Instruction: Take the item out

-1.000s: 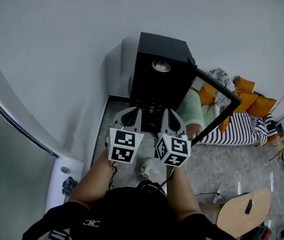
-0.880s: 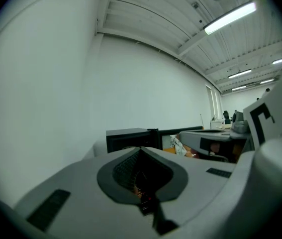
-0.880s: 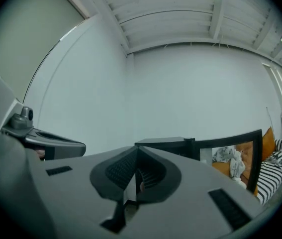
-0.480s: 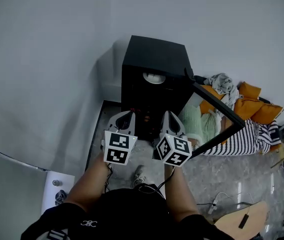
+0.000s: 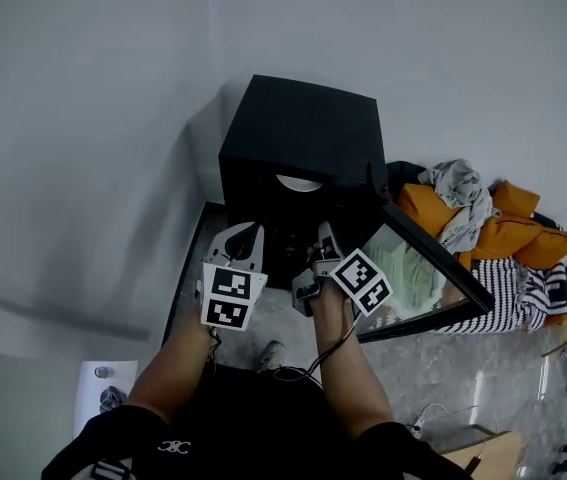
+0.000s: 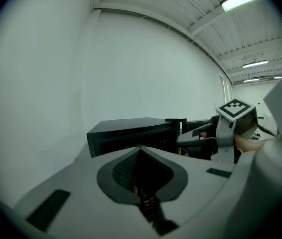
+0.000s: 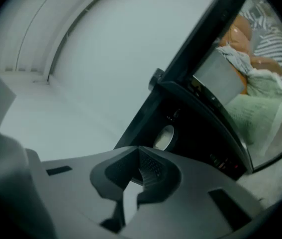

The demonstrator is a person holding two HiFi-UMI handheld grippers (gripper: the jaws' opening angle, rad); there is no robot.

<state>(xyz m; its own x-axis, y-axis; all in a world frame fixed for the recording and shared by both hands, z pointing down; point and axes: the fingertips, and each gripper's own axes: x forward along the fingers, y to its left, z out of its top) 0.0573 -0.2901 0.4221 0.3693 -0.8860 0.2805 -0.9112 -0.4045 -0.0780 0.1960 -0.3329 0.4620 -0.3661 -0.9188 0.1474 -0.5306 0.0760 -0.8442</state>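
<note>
A black box-shaped cabinet (image 5: 303, 128) stands against the pale wall (image 5: 93, 118). Its glass door (image 5: 425, 273) is swung wide open to the person's right. Just under the front edge of the cabinet's top, inside the dark opening, sits the white round item (image 5: 299, 182). In the head view only a pale crescent of it shows. In the right gripper view it appears as a pale oval disc (image 7: 164, 137) deep in the opening. It looks round, so no long axis can be made out, and I cannot tell which way it faces. It lies beyond both grippers and neither touches it.

The left gripper (image 5: 247, 234) is held in front of the left part of the opening and points into the cabinet. Its jaws are pressed together with nothing between them, as the left gripper view (image 6: 140, 149) shows. Its marker cube (image 5: 228, 299) faces up toward the head camera.

The right gripper (image 5: 323, 236) is just beside it at the right part of the opening, near the door's hinge side. It is rolled over to the right, so its marker cube (image 5: 362, 281) tilts toward the door. Its jaws are closed as well and hold nothing (image 7: 138, 151). The two grippers are close but apart.

Right of the cabinet, behind the open door, lie orange cushions (image 5: 523, 236), a grey cloth (image 5: 459, 182) and a black-and-white striped fabric (image 5: 541, 290) on the grey floor (image 5: 483, 378). The glass shows a pale green cloth (image 5: 403, 273).
</note>
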